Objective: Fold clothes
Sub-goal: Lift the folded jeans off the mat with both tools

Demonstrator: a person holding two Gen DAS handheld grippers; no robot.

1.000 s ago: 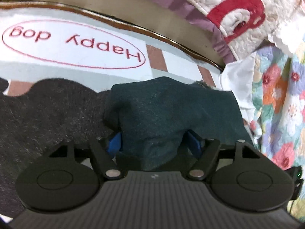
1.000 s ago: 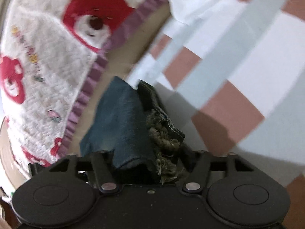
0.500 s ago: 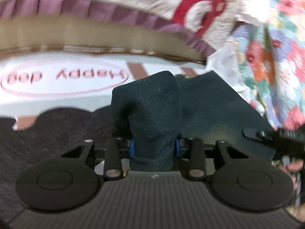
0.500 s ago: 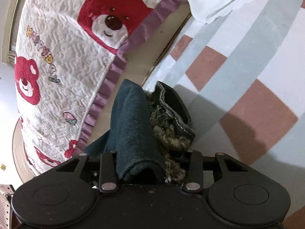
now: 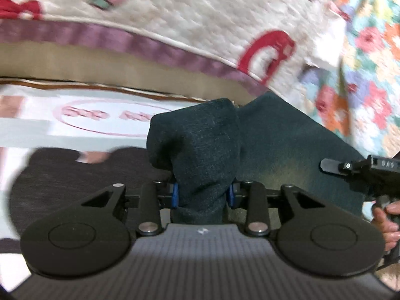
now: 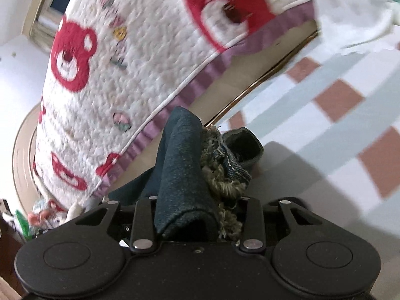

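Hand-held gripper (image 6: 197,215) clamping jeans (image 6: 180,175) edge

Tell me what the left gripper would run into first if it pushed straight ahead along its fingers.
Apart from the dark denim garment it already holds, the left gripper would probably meet the tan edge beneath the bear-print quilt. Blur and fisheye leave depth uncertain.

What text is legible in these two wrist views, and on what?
Red oval lettering on the checked mat: too blurred to read.
"DAS", partly cut off, on the black body of the right gripper, left wrist view.
Coloured letters on the bear quilt, right wrist view: blurred, unreadable.
Small logo on the left gripper housing: no words.
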